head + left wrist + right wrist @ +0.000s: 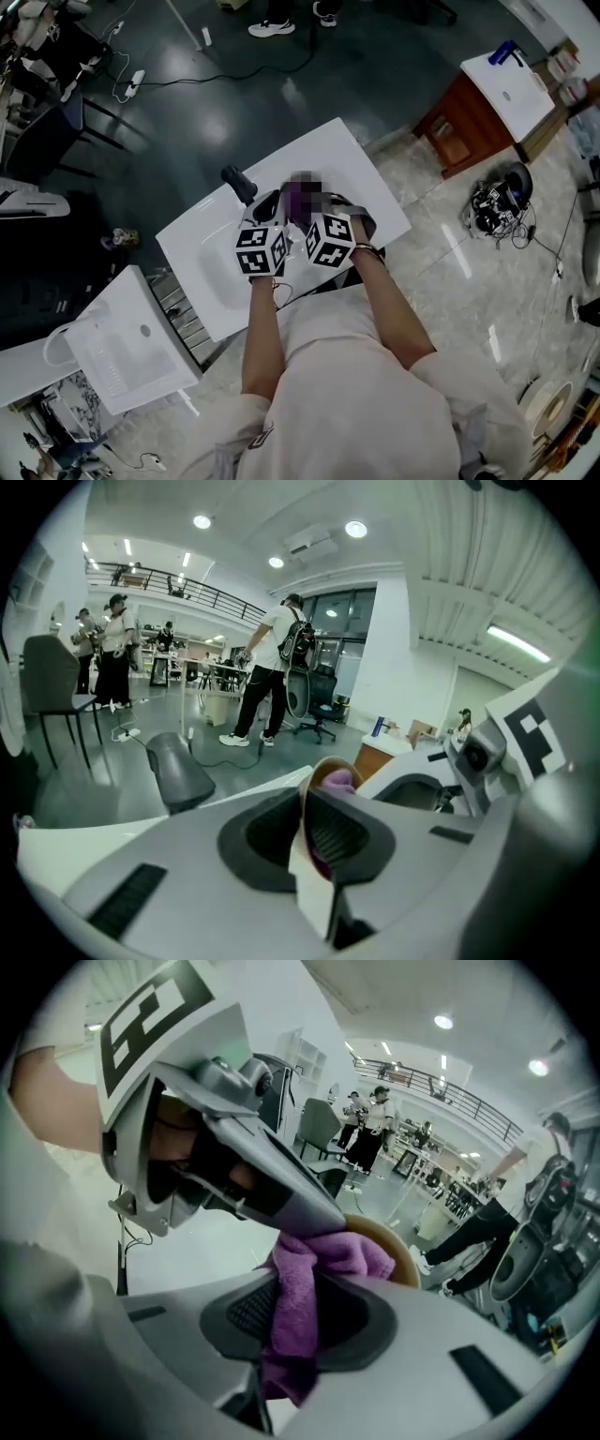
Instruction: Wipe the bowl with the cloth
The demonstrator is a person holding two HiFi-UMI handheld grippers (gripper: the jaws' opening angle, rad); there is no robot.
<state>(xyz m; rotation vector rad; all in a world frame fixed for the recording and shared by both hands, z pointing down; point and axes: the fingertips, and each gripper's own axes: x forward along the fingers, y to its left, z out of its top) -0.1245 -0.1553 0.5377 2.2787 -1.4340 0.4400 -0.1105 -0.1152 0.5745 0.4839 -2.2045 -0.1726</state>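
Observation:
Both grippers are held up close together above the white table (202, 246). My left gripper (306, 832) is shut on the rim of a tan bowl (320, 772), which stands on edge between its jaws. My right gripper (292, 1321) is shut on a purple cloth (323, 1260), whose bunched end presses into the bowl (394, 1247). From the head view, only a bit of the cloth (298, 199) shows beyond the left gripper (274, 214) and right gripper (330, 211); the bowl is hidden there.
A dark grey faucet-like post (238, 184) stands on the table by a sunken basin (214, 272). Another white sink unit (131, 344) sits at lower left, a wooden cabinet (464, 117) at upper right. Cables and gear (495, 204) lie on the floor. People stand far off (105, 647).

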